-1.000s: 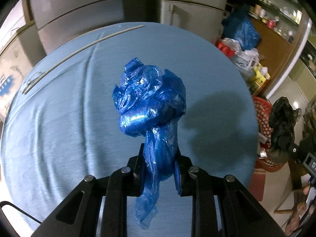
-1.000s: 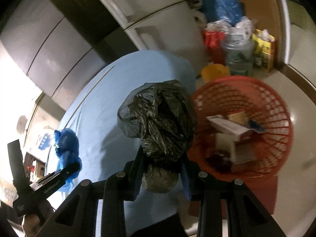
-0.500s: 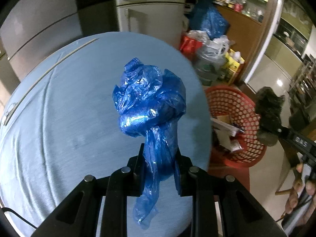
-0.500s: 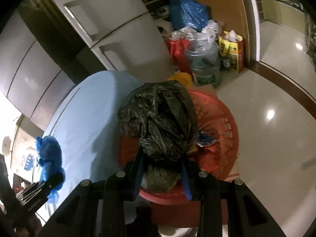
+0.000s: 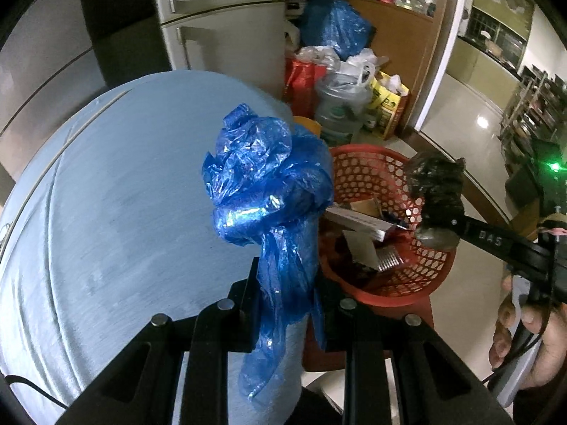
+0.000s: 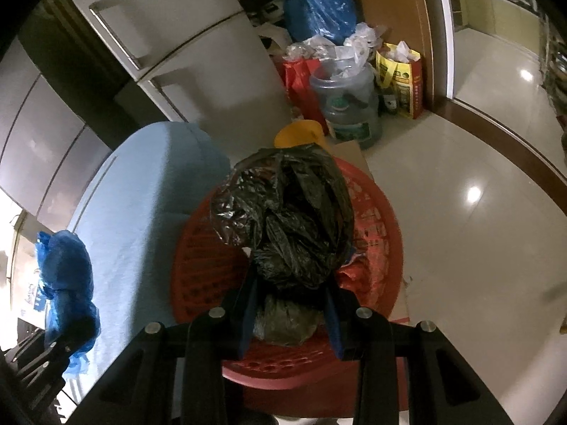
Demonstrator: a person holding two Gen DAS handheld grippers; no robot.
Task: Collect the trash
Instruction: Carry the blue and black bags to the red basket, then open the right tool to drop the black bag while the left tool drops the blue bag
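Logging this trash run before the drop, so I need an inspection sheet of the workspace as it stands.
Surface: table under blue cloth.
Job's things: blue plastic bag, black plastic bag, red basket holding cartons.
Clutter: bags and a water jug by the fridge.
Grippers: left gripper shut on blue plastic bag; right gripper shut on black plastic bag, above the basket.
Cables: black cable, lower left.
Surroundings: glossy tiled floor.

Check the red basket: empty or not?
Not empty. The basket already holds boxes and other scraps.
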